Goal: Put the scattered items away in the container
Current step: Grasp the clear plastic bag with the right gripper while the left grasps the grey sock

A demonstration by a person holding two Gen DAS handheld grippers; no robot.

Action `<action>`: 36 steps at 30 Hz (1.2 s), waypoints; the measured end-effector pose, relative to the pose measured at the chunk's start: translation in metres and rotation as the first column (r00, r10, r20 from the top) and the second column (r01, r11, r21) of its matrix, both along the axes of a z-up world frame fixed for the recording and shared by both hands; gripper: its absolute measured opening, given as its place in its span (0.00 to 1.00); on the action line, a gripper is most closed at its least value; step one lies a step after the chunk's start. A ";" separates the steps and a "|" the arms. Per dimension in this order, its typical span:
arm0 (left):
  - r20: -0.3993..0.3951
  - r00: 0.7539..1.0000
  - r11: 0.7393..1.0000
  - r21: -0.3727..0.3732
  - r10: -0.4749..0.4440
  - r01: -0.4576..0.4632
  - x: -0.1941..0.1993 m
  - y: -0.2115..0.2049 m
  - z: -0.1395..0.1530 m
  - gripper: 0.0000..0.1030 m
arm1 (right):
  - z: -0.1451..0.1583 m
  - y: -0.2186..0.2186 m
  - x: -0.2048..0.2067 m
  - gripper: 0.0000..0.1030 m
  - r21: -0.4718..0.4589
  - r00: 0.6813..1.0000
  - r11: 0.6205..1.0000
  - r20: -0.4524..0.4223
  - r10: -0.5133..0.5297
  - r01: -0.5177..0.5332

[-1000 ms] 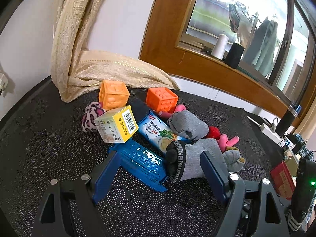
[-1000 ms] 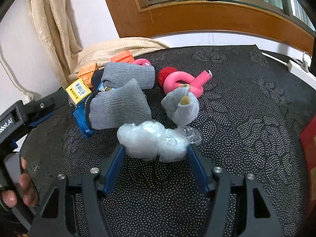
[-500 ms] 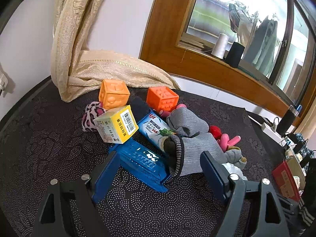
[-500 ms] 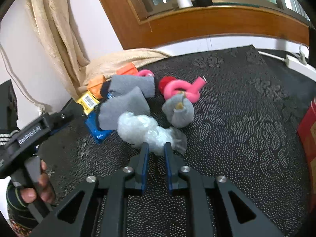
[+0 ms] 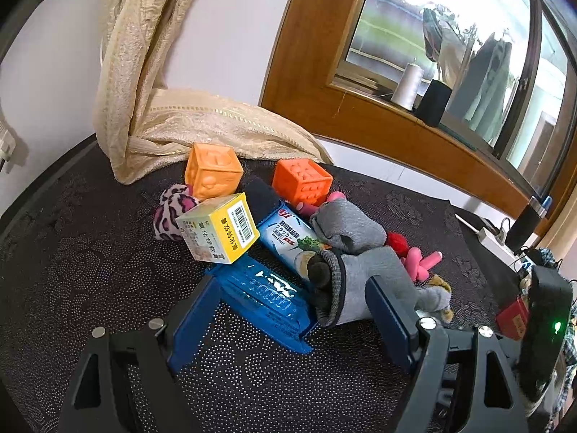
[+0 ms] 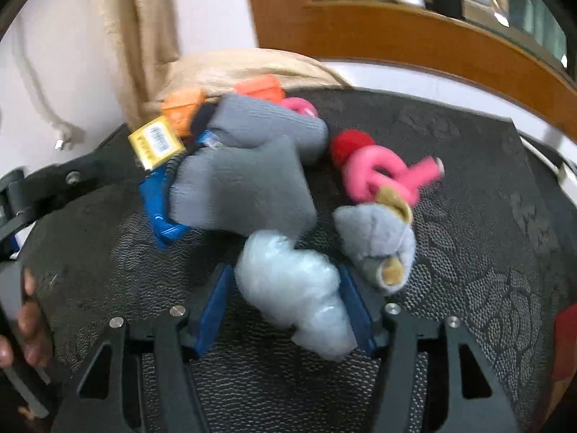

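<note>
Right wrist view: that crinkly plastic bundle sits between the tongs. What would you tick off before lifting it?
1. Plastic bundle between the right gripper fingers: ok.
2. Grip firm: cannot tell, the picture is blurred.
3. Neighbours clear: not ok, the grey sock and plush toy crowd it.
4. Container in sight: not ok, none in view.
5. Left gripper out of the way: ok, open over the blue packet.

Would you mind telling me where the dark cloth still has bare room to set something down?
Bare patches: the dark cloth right of the pink toy and grey plush, and the stretch left of the yellow box, below the curtain. Crowded: the middle, from the orange cubes to the blue packet and grey socks.
</note>
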State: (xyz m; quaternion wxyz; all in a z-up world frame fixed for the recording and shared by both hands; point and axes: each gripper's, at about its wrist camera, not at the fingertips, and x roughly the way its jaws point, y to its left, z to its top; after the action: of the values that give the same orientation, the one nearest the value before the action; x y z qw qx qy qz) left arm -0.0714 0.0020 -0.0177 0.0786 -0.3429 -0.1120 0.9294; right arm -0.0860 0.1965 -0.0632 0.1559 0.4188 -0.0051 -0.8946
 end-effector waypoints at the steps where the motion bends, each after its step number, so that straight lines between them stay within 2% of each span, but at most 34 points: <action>1: 0.001 1.000 1.000 -0.004 0.000 0.000 0.000 0.000 -0.001 0.82 | 0.000 0.003 0.001 0.58 0.001 1.000 1.000 0.001 -0.009 0.009; 4: -0.001 1.000 1.000 -0.006 -0.013 0.013 -0.001 0.003 -0.002 0.82 | 0.002 0.008 0.007 0.50 -0.005 0.999 0.999 -0.001 -0.041 0.041; 9: -0.008 0.996 0.996 0.024 -0.089 0.089 0.000 0.013 -0.003 0.83 | 0.018 0.027 0.032 0.49 -0.064 0.993 0.993 -0.054 -0.103 0.100; 11: -0.015 0.992 0.992 0.032 -0.122 0.122 0.001 0.019 -0.004 1.00 | 0.025 0.037 0.043 0.49 -0.090 0.988 0.988 -0.081 -0.131 0.124; 14: -0.047 0.986 0.987 -0.010 -0.159 0.158 0.002 0.033 -0.005 1.00 | 0.027 0.050 0.047 0.49 -0.116 0.981 0.979 -0.085 -0.176 0.166; 20: 0.044 0.983 0.983 0.051 -0.180 0.178 -0.028 0.041 -0.013 1.00 | 0.028 0.064 0.047 0.49 -0.161 0.973 0.965 -0.066 -0.219 0.207; 26: 0.087 0.968 0.972 0.048 -0.235 0.232 -0.060 0.056 -0.024 1.00 | 0.031 0.062 0.046 0.49 -0.183 0.974 0.963 -0.073 -0.215 0.199; 30: 0.076 0.964 0.967 0.028 -0.253 0.252 -0.056 0.060 -0.025 0.89 | 0.034 0.066 0.050 0.49 -0.191 0.970 0.959 -0.087 -0.228 0.208; 33: 0.068 0.961 0.964 0.012 -0.267 0.266 -0.053 0.064 -0.025 0.66 | 0.031 0.067 0.048 0.49 -0.185 0.968 0.957 -0.076 -0.239 0.222; 35: 0.062 0.959 0.961 0.002 -0.276 0.276 -0.050 0.067 -0.025 0.46 | 0.032 0.069 0.048 0.49 -0.183 0.964 0.956 -0.087 -0.250 0.231; 36: 0.060 0.958 0.960 -0.003 -0.280 0.281 -0.049 0.068 -0.025 0.43 | 0.032 0.069 0.048 0.49 -0.181 0.963 0.955 -0.092 -0.255 0.236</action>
State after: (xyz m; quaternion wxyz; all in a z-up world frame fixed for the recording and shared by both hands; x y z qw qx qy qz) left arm -0.1207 0.0698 -0.0427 0.2042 -0.3829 -0.0592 0.8990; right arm -0.0376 0.2658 -0.0308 0.0785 0.3483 -0.1239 -0.9258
